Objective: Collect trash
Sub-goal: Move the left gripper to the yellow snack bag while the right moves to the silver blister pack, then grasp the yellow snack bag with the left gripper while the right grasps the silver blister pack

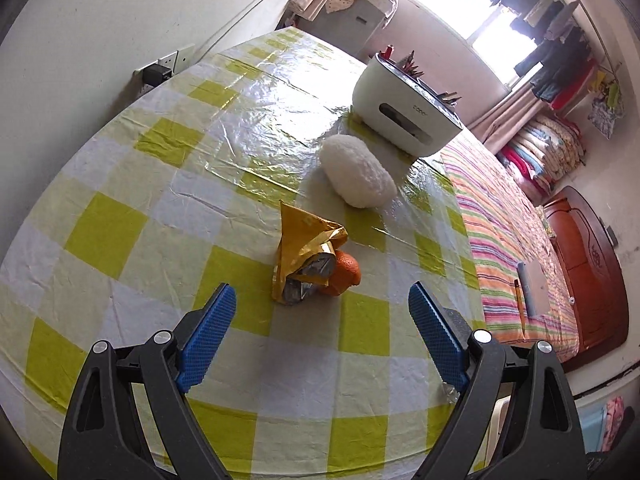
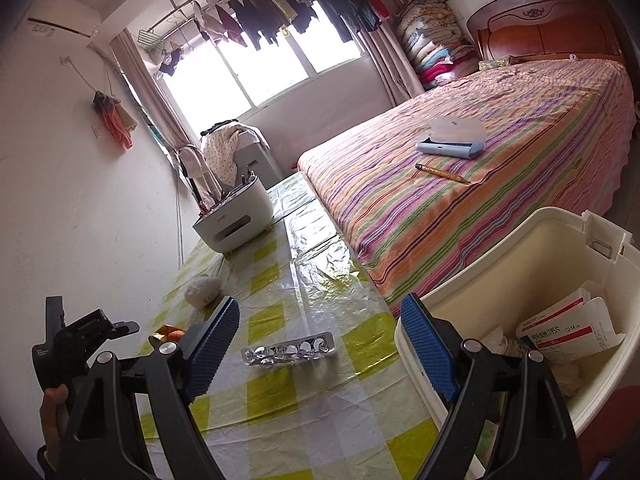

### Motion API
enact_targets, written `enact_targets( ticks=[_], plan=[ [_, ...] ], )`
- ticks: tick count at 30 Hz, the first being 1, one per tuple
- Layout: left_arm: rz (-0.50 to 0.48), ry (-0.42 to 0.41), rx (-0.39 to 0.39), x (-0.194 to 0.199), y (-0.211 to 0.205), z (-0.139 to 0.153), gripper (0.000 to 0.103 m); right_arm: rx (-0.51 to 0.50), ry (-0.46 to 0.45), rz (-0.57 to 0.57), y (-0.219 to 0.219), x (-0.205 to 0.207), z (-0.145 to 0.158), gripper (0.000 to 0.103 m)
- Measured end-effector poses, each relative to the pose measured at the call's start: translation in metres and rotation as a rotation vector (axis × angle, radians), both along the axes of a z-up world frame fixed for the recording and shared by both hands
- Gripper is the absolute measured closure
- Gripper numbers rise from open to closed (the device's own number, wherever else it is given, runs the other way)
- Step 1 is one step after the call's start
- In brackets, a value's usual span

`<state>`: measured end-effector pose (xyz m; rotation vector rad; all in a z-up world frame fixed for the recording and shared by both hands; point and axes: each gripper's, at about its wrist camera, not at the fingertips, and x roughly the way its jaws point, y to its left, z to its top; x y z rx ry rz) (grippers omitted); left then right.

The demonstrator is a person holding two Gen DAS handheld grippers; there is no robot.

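A crumpled gold foil wrapper lies on the checkered tablecloth, with a piece of orange peel touching its right side. My left gripper is open and empty, just short of them. An empty silver pill blister pack lies on the cloth in the right wrist view. My right gripper is open and empty above and just short of it. A cream plastic bin stands at the table's right edge, holding a white medicine box and crumpled paper. The wrapper and peel also show small at the left.
A white fluffy pouch and a white tissue-box organiser with pens sit farther back on the table. A bed with a striped sheet runs along the table's right side, carrying a case and a pencil. A wall borders the left.
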<state>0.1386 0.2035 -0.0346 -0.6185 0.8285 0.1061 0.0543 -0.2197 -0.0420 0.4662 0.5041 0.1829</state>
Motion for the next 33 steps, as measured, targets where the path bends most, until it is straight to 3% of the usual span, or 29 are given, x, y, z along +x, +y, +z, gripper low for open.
enact_targets(
  ticks=[6, 11, 18, 20, 21, 22, 24, 28, 33],
  plan=[
    [0.004, 0.019, 0.047, 0.015, 0.002, -0.006, 0.016, -0.051, 0.027, 0.078, 0.024, 0.002, -0.007, 0.022],
    [0.005, 0.044, 0.01, 0.036, 0.006, -0.011, 0.016, -0.063, 0.052, 0.108, 0.033, 0.004, -0.012, 0.022],
    [-0.017, 0.112, 0.025, 0.065, 0.001, -0.027, 0.017, -0.086, 0.063, 0.128, 0.04, 0.007, -0.014, 0.022],
    [-0.01, 0.117, 0.019, 0.068, 0.002, -0.033, 0.022, -0.091, 0.066, 0.135, 0.041, 0.008, -0.015, 0.022],
    [-0.013, 0.127, 0.012, 0.069, 0.002, -0.036, 0.041, -0.094, 0.068, 0.138, 0.042, 0.009, -0.015, 0.022],
    [-0.027, 0.137, -0.005, 0.071, 0.003, -0.04, 0.05, -0.094, 0.07, 0.14, 0.043, 0.009, -0.016, 0.022],
    [-0.035, 0.125, -0.033, 0.071, 0.005, -0.041, 0.057, -0.093, 0.071, 0.143, 0.043, 0.009, -0.016, 0.022],
    [-0.033, 0.109, -0.017, 0.068, 0.005, -0.035, 0.071, -0.099, 0.067, 0.159, 0.046, 0.01, -0.016, 0.022],
    [-0.036, 0.101, -0.024, 0.061, 0.006, -0.033, 0.078, -0.135, 0.081, 0.216, 0.055, 0.02, -0.015, 0.022]
  ],
)
